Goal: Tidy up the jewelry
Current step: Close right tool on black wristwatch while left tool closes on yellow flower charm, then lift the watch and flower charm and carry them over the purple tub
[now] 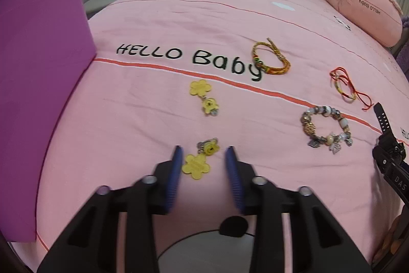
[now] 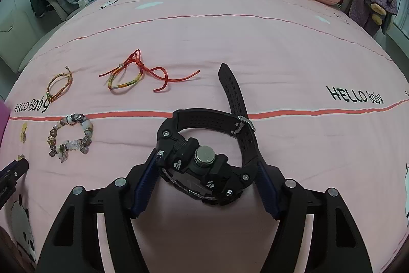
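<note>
Blue-padded fingers of my left gripper [image 1: 204, 152] are straddling a yellow flower-shaped plastic earring [image 1: 196, 166] on the pink bedspread [image 1: 153, 106], not yet touching. My right gripper [image 2: 207, 165] is grasping a chunky black rubber-strapped wristwatch [image 2: 204, 170].

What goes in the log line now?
left gripper: open around yellow flower earring | right gripper: shut on black watch

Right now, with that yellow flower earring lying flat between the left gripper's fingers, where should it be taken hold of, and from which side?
Take the near yellow flower earring by its larger flat flower piece, coming down from above. It lies flat on the pink bedspread, so only its edges offer purchase. The left gripper already straddles it; the small smiley charm looks too fiddly to pinch.
</note>
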Available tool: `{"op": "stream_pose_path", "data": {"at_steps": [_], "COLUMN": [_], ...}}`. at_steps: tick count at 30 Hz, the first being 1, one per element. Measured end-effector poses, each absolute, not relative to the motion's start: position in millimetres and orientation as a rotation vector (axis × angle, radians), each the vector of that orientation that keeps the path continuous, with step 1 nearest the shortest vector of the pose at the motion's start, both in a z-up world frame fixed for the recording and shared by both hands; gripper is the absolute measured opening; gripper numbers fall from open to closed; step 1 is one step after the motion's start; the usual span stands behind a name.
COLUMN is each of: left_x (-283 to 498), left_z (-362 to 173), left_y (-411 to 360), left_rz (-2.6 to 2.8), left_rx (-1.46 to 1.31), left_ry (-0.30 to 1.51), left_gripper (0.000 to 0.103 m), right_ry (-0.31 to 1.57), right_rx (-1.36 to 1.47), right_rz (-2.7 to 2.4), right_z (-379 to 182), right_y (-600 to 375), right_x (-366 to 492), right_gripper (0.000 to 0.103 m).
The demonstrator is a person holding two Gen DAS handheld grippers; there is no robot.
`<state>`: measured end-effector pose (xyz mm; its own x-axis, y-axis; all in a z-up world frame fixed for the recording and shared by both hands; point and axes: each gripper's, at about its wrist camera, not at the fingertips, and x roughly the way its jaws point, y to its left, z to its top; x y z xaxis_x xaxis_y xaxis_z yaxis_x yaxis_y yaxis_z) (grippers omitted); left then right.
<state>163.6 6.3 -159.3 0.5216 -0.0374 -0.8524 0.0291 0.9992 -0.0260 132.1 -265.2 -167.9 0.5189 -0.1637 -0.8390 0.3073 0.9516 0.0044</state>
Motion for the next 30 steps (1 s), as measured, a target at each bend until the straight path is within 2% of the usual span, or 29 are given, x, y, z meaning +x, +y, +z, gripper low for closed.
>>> {"op": "stream_pose_path", "data": {"at_steps": [17, 30], "left_x": [123, 61], "left_z": [-135, -84], "left_y": [13, 15], "left_rz": [-0.142, -0.255], "left_rx": [-0.082, -0.069], "left_ry": [1.061, 1.039], "left_gripper": [0.019, 0.019], "right_ry": [0.966, 0.949], "right_rx": [0.184, 0.165], "right_rz": [-0.223, -0.073], "right_z": [-146, -90], "right_y": [-258, -193], "right_x": [75, 14], "right_gripper": [0.066, 0.066]}}
